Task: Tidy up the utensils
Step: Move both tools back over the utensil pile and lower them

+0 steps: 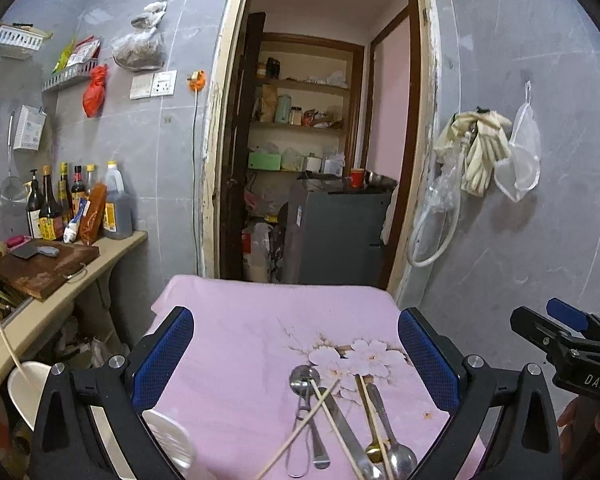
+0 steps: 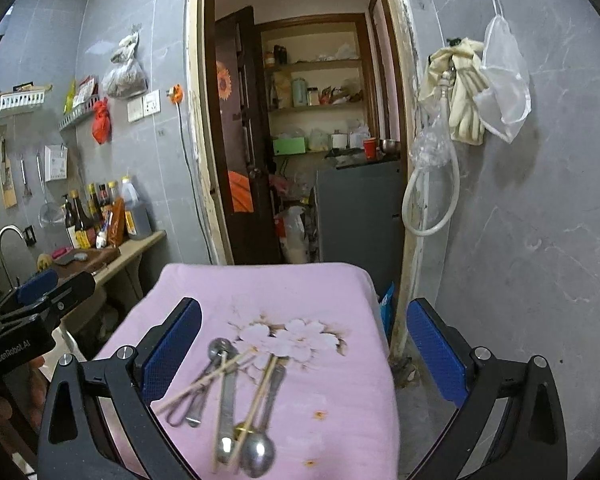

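Both hand-held grippers, left and right, hover spread wide and empty over tangled steel spoons and wooden chopsticks at 6 o'clock on the pink cloth-covered bench; crossed pieces risk snagging, dragging neighbours off.

The room I work in is evenly, softly lit, with a cool cast on the grey tiled wall. The pink cloth shows only faint shadows. My fisheye lenses bow the doorframe and blacken the corners. Near utensils look slightly soft.
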Demonstrator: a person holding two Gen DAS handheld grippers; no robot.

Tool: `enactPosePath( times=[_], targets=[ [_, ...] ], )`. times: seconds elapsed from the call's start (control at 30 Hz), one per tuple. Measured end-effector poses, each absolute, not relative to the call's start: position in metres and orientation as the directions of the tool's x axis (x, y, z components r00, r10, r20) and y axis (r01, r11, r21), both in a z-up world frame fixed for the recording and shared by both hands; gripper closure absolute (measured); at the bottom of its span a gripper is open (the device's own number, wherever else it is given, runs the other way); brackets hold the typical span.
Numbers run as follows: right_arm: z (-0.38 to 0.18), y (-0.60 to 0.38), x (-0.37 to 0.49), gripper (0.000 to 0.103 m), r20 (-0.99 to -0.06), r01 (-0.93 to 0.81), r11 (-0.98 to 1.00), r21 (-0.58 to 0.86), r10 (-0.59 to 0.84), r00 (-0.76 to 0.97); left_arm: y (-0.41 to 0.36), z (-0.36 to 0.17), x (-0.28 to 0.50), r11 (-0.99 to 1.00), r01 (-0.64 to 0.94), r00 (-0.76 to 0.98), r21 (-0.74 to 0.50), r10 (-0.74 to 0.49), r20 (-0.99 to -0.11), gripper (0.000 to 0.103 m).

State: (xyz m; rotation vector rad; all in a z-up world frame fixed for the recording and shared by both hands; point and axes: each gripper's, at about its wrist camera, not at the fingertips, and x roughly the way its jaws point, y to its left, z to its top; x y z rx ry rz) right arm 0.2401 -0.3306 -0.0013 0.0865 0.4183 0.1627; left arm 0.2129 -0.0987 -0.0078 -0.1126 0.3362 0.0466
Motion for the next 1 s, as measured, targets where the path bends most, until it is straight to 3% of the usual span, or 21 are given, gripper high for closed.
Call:
enactPosePath(
  times=[0.47, 0.73, 0.93, 1.0],
  targets=[
    [-0.083, -0.371, 0.306, 0.003, -0.536, -0.205, 0.945, 0.255, 0.314, 0.783, -0.133, -0.061, 0.27, 0.992, -0.109, 0.845, -0.061, 0.06, -0.531, 0.001],
    [-0.141, -0.357, 0.328, 0.024, -0.583, -0.244, 0.914, 0.325, 0.397, 0.708, -0.138, -0.098, 0.291, 0.992, -0.108, 0.803, -0.058, 0.053, -0.593, 0.018],
    [-0.177, -0.328, 0.343, 0.052, -0.627, -0.289, 0.886, 0.363, 0.462, 0.627, -0.135, -0.128, 0.31, 0.993, -0.098, 0.749, -0.061, 0.033, -0.662, 0.044],
    [-0.184, -0.32, 0.349, 0.055, -0.645, -0.317, 0.871, 0.376, 0.492, 0.585, -0.134, -0.133, 0.315, 0.994, -0.09, 0.738, -0.064, 0.023, -0.674, 0.053]
  ],
)
